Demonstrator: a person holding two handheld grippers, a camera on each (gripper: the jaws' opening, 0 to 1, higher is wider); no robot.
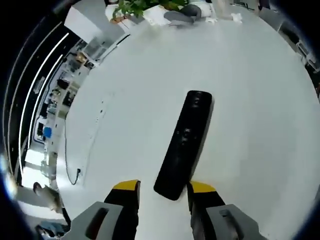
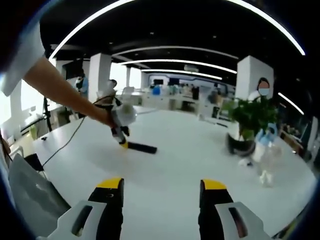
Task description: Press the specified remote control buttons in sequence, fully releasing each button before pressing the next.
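In the left gripper view, a thin dark cable (image 1: 67, 150) runs down the left part of the white bench (image 1: 250, 125) and curls at its end. Going to the right, the left tool (image 1: 162, 192) rises from the bottom of the frame with its two yellow-tipped jaws spread apart. The near end of the black remote control (image 1: 184, 142) lies flat between them, and I cannot tell if a jaw touches it. The remote stretches from there toward the centre of the frame, a little tilted to the right. I think the tool stands like this to steady the remote, so that it does not slide when a button is pushed. At the top edge stand a green plant (image 1: 142, 6) and some grey things, too blurred to name.

In the right gripper view, a person's bare arm (image 2: 60, 90) comes in from the upper left of the frame and holds the left tool (image 2: 121, 136) down on the bench (image 2: 190, 150), at the near end of the remote control (image 2: 141, 147), left of centre. At the bottom, the right tool (image 2: 162, 192) has its jaws wide apart and pinches nothing; it is well apart from the remote. I judge that no button is being pressed at this moment and the right tool must first come closer. At the right stand a potted plant (image 2: 247, 120) and a clear plastic bottle (image 2: 266, 157), well away from the remote.
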